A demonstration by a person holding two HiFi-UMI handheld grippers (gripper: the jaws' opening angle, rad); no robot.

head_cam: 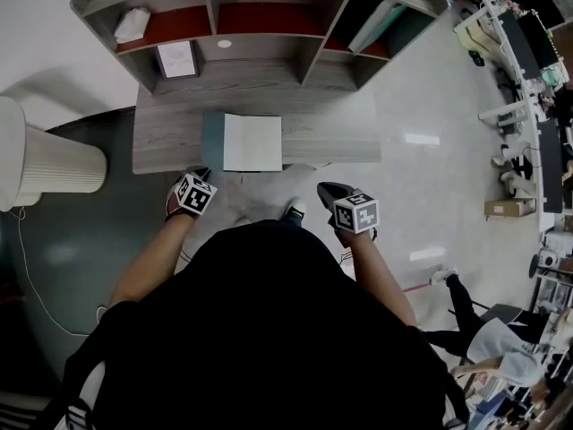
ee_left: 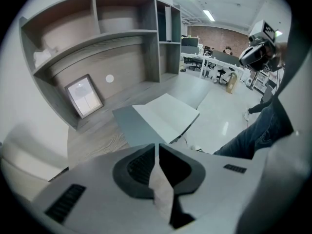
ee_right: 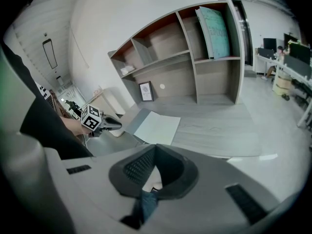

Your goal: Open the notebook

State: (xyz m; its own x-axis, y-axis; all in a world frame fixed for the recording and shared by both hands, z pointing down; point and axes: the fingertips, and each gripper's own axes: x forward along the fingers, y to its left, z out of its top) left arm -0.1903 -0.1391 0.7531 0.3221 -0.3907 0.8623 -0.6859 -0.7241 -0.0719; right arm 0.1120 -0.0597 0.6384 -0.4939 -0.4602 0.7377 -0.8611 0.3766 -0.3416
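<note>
The notebook (head_cam: 242, 141) lies open on the grey wooden desk (head_cam: 170, 146), its teal cover to the left and a white page to the right. It also shows in the left gripper view (ee_left: 161, 113) and the right gripper view (ee_right: 156, 126). My left gripper (head_cam: 200, 176) hangs just off the desk's front edge, below the notebook's left corner, jaws shut and empty (ee_left: 157, 146). My right gripper (head_cam: 328, 192) is held in front of the desk, right of the notebook, shut on nothing (ee_right: 155, 147). Neither gripper touches the notebook.
A shelf unit (head_cam: 260, 7) rises behind the desk with a framed picture (head_cam: 176, 58), a white bundle (head_cam: 132, 23) and a teal board (head_cam: 380, 25). A white ribbed cylinder (head_cam: 49, 159) stands at the left. Office desks (head_cam: 528, 106) line the right.
</note>
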